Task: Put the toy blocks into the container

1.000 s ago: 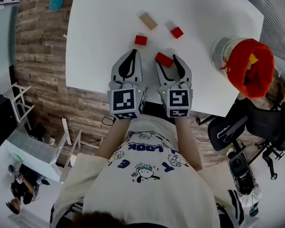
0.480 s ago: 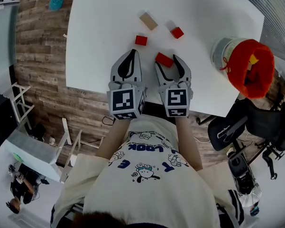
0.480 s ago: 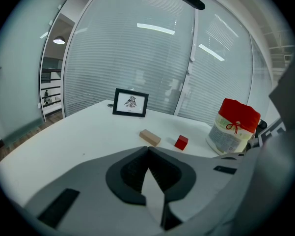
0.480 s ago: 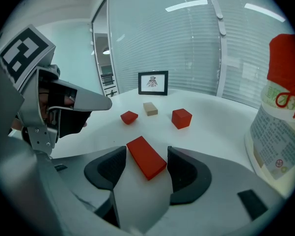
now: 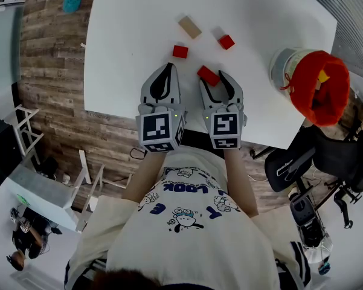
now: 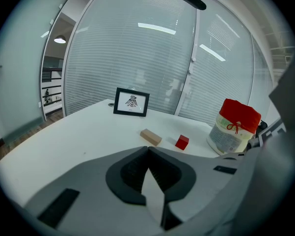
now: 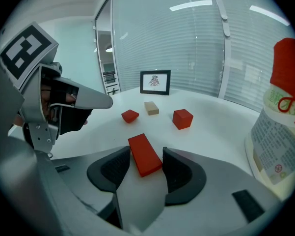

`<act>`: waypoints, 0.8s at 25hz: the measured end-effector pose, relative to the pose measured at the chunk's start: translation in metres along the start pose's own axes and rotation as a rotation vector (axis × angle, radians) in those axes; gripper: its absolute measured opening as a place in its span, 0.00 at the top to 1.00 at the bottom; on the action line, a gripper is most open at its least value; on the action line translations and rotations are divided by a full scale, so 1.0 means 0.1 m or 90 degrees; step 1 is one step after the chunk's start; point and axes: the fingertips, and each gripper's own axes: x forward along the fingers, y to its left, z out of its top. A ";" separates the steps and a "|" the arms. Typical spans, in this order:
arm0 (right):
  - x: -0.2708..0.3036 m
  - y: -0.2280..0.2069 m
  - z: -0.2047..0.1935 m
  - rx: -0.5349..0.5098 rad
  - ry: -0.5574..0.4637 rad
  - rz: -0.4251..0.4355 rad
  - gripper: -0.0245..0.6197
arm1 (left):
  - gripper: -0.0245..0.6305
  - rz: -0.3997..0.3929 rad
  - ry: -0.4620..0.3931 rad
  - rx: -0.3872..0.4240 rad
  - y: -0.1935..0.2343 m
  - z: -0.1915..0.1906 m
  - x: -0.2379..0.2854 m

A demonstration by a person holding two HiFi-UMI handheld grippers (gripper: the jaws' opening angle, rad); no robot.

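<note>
Nearest the person, both grippers rest low over the front edge of the white table (image 5: 127, 59), side by side. The left gripper (image 5: 169, 67) has its jaws pressed together with nothing between them. The right gripper (image 5: 215, 79) has its jaws spread, and a flat red block (image 7: 145, 155) lies on the table between them, slanted across the gap. Its near end sits between the pads and its far end pokes out past the fingertips. Whether either pad touches it cannot be told.

Just beyond the left gripper's tip sits a small red cube (image 5: 180, 51). A second red cube (image 5: 226, 41) lies farther back and to the right, ahead of the right gripper. Past both, a tan wooden block (image 5: 189, 26) lies at an angle, apart from the cubes.

Off to the right, near the table's right edge and well apart from the loose blocks, stands the container (image 5: 289, 65), a white printed tub. A red cloth cover (image 5: 326, 101) with a red cord is turned out around its mouth. Inside the opening a yellow piece (image 5: 322, 74) shows against the dark interior; the rest of its contents cannot be made out.

Farthest back, a small black picture frame (image 6: 131, 103) stands upright at the table's far side, before a blind-covered glass wall.
</note>
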 end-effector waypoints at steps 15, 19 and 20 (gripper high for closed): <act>0.00 0.02 0.00 0.016 0.004 0.008 0.73 | 0.92 -0.001 -0.011 0.005 -0.02 0.07 0.02; -0.01 0.01 0.01 0.034 0.005 0.010 0.73 | 0.92 -0.005 -0.014 0.008 -0.03 0.10 0.02; -0.01 0.01 0.01 0.037 0.005 0.010 0.73 | 0.92 -0.006 -0.012 0.009 -0.04 0.10 0.03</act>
